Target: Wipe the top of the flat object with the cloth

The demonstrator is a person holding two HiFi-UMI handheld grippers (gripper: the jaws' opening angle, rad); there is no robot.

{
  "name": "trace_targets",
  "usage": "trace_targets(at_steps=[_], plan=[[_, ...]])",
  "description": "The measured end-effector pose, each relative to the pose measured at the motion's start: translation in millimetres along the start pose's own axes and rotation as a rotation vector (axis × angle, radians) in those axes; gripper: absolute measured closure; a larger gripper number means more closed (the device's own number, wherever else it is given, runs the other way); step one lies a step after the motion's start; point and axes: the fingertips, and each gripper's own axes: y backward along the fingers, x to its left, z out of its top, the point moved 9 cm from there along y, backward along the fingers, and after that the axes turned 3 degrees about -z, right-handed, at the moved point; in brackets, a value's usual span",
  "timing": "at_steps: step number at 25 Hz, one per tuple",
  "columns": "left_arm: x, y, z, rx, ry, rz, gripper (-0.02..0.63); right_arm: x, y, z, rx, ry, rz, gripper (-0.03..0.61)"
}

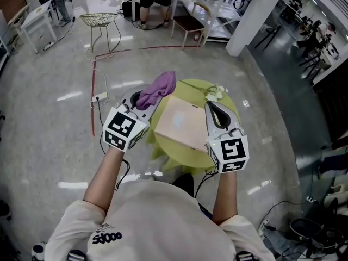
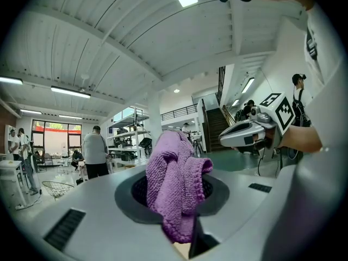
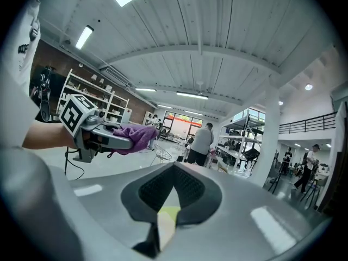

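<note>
Two grippers, one cloth; left gripper (image 1: 142, 101) clamped on the purple cloth (image 1: 158, 87), soft, light, limp; I'd keep hold of its bunched middle; right gripper (image 1: 213, 107) closed, empty; board (image 1: 182, 123), stiff, lies between them on the table (image 1: 198, 86).

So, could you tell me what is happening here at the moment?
A person holds a tool in each hand over a small table covered in yellow-green fabric. The left tool is shut on a purple cloth, held by the far left corner of the flat beige object on the table. The right tool is shut and empty, at the object's right edge. The cloth is not lying on the object's top, so wiping does not seem under way.
</note>
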Motion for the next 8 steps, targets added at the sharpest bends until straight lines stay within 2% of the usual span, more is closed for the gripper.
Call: trace_targets(at_steps=[8], plan=[[-5.5, -2.6, -2.2, 0.004, -0.012, -0.01, 0.522, 3.8, 0.7, -3.9, 0.004, 0.002, 0.005, 0.569]])
